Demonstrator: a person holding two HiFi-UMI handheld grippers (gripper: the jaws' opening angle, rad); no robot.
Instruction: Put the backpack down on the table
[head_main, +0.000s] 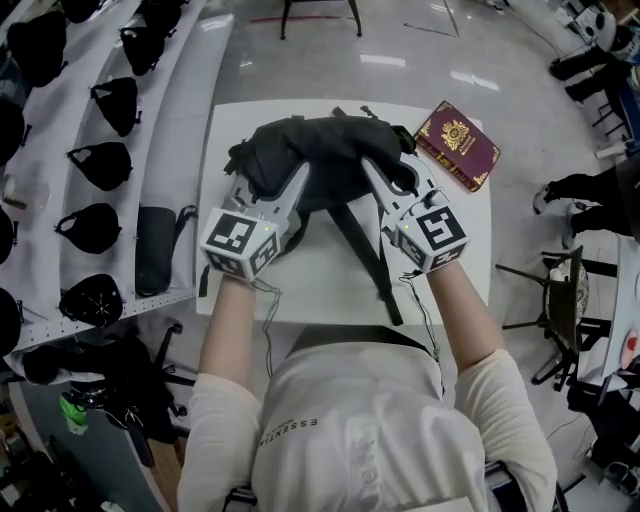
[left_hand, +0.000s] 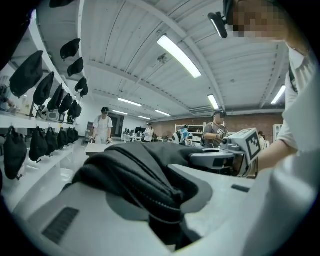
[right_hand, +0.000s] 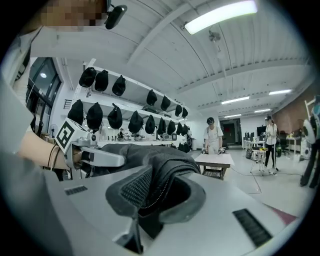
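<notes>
Head view: a person in a white shirt is holding a gripper in each hand over a white table (head_main: 455, 255). The black backpack (head_main: 320, 150) is sitting between the two grippers over the far middle of the tabletop. From this steep angle it is not possible to say whether its underside is touching the surface. One long strap (head_main: 365, 255) is trailing back toward the person across the white top; its lower end is disappearing at the near edge.

The left gripper (head_main: 298, 178) is pinching the backpack's left side, jaws narrow on a thick fold. In the left gripper view that fold (left_hand: 142, 170), with a zipper line running along it, is filling the gap between the jaws and blocking the tips from sight.

The right gripper (head_main: 374, 170) is clamping the right side the same way. In the right gripper view a padded, mesh-faced edge (right_hand: 150, 187) is wedged between the jaws, which are close together on it.

A maroon booklet (head_main: 458, 143) with a gold emblem is lying flat at the table's far right corner, just beside the backpack; whether they touch cannot be told.

White shelves (head_main: 150, 110) are running along the left, carrying rows of black items too dark to identify. People are standing in the background of both gripper views, small and indistinct.
</notes>
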